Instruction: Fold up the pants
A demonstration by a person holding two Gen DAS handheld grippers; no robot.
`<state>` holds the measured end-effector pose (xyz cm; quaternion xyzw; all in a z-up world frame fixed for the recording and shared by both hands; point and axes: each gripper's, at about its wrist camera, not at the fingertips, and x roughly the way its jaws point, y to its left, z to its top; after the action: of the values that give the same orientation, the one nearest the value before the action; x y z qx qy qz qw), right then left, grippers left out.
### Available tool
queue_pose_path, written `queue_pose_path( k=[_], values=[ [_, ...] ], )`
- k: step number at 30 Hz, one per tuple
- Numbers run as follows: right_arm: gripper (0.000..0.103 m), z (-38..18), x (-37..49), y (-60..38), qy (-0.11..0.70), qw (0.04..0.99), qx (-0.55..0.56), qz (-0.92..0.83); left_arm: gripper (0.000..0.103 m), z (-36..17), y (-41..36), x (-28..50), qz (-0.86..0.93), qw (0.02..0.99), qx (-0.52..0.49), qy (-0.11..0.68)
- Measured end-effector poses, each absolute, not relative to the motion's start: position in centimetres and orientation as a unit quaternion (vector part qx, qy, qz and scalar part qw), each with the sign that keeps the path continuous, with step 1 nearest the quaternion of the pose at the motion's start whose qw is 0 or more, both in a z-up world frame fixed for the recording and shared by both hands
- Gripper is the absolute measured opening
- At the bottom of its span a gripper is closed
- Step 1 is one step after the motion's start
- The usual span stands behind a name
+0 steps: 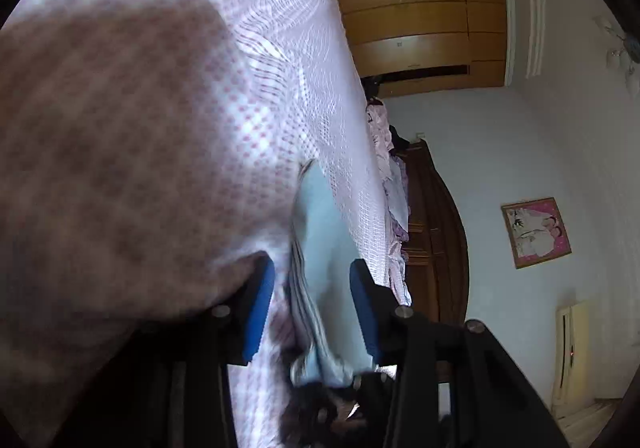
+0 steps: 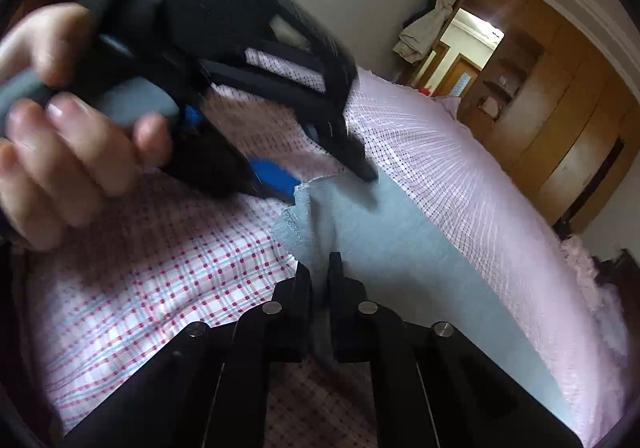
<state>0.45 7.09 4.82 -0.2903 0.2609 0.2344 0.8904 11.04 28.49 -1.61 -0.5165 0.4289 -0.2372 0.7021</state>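
Pinching the near edge of the pale blue pants (image 2: 384, 248), your right gripper (image 2: 319, 268) has its jaws nearly together with a fold of cloth caught between them. Your left gripper (image 1: 312, 288) stands spread, its blue pads (image 1: 260, 312) on either side of the same hem without biting it; from the right wrist view you can see it reaching down at the fabric's corner, your hand (image 2: 60, 119) wrapped round its handle. That view is blurred, so whether a fingertip actually touches the cloth is hard to say.

The pants lie stretched out along the bed, on the pink checked bedsheet (image 2: 160, 268), running away from you toward the wooden wardrobe (image 2: 560, 107). They look long and narrow, perhaps already laid leg over leg, but no crosswise fold shows yet. By that reading you are early: one end is half gripped, and the lifting and doubling over remain.
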Motion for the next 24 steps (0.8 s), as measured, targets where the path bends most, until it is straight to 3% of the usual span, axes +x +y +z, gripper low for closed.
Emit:
queue_pose_path(
  k=[1,2,7,13,17,24],
  values=[
    [0.0,5.2,0.4,6.7,0.264,0.891,-0.28,0.24,0.027,-1.7,28.3,11.7,-0.218,0.698,-0.515,0.448],
    [0.0,5.6,0.5,6.1,0.269,0.892,-0.266,0.247,0.003,-1.5,27.6,12.0,-0.203,0.693,-0.516,0.461],
    [0.0,8.3,0.2,2.7,0.249,0.907,-0.23,0.248,0.004,1.8,24.4,11.9,-0.202,0.727,-0.492,0.435],
    [0.0,12.1,1.1,-6.1,0.252,0.929,-0.103,0.249,0.004,7.9,18.1,11.3,-0.216,0.767,-0.432,0.422],
    [0.0,13.8,0.9,-13.4,0.246,0.939,-0.058,0.234,0.004,11.6,11.4,10.6,-0.26,0.786,-0.385,0.409],
    [0.0,13.2,-0.7,-24.9,0.251,0.955,-0.015,0.157,0.004,12.7,-1.7,11.6,-0.314,0.769,-0.338,0.443]
  ],
)
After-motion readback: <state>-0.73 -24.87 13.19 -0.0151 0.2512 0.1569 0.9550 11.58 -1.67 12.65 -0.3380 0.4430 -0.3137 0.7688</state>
